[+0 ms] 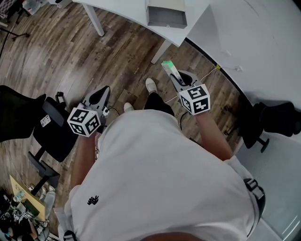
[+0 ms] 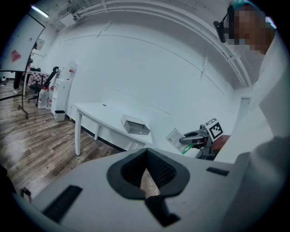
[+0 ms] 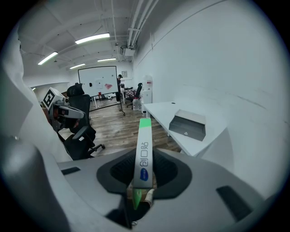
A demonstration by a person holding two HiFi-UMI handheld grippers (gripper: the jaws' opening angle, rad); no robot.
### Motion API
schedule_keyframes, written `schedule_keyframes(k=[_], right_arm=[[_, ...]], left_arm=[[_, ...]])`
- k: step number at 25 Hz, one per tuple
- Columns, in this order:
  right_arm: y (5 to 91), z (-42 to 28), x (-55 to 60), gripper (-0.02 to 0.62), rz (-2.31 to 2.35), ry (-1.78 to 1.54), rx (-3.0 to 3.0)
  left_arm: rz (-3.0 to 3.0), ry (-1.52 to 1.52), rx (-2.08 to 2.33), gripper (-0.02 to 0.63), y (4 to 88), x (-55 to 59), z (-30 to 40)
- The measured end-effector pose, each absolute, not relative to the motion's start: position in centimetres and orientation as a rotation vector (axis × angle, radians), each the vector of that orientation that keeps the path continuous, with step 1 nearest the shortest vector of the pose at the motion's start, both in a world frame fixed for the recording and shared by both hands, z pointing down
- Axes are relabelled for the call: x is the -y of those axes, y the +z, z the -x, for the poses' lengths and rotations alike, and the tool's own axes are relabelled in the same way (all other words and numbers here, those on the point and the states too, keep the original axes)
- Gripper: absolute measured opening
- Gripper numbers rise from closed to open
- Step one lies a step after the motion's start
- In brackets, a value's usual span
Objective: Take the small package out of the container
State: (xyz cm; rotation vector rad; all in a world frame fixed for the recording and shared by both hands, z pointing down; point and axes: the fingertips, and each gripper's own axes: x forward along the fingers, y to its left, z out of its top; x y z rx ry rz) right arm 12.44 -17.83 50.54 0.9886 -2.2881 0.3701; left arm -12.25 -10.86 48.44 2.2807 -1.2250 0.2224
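- While the left gripper (image 1: 103,94) hangs at the person's left side, its jaws are together with nothing between them. It plays no part in holding anything.
- Near left, a black office chair (image 1: 51,129) stands just beside that gripper, so there is little room to swing out on that side.
- Ahead, the wood floor (image 1: 70,61) lies open between the person and the white table (image 1: 127,9).
- Right of centre, the right gripper (image 1: 176,78) has its jaws partly closed on the small package (image 1: 170,69). It pinches the package's near end, and the green-tipped far end sticks out in the air, well clear of the table.
- The package is a thin, flat strip that looks light and somewhat flexible. Its film is probably slick, so it could pivot or slide in the pads. A hold across the flat faces nearer the middle would likely be steadier than one at the tail.
- Far right of centre, the grey container (image 1: 165,16) sits on the table near its front edge, well apart from the package.
- Far right, the white wall (image 1: 263,52) curves close and another dark chair (image 1: 275,120) stands against it. The free space is forward and to the left.
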Motion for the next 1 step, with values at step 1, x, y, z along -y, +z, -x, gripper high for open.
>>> schedule_keyframes(k=[1], right_arm=[[50.64, -12.50, 17.96, 0.089, -0.987, 0.371, 2.292]], left_arm=[[-2.280, 0.224, 1.229, 0.006, 48.48, 10.97, 12.19]])
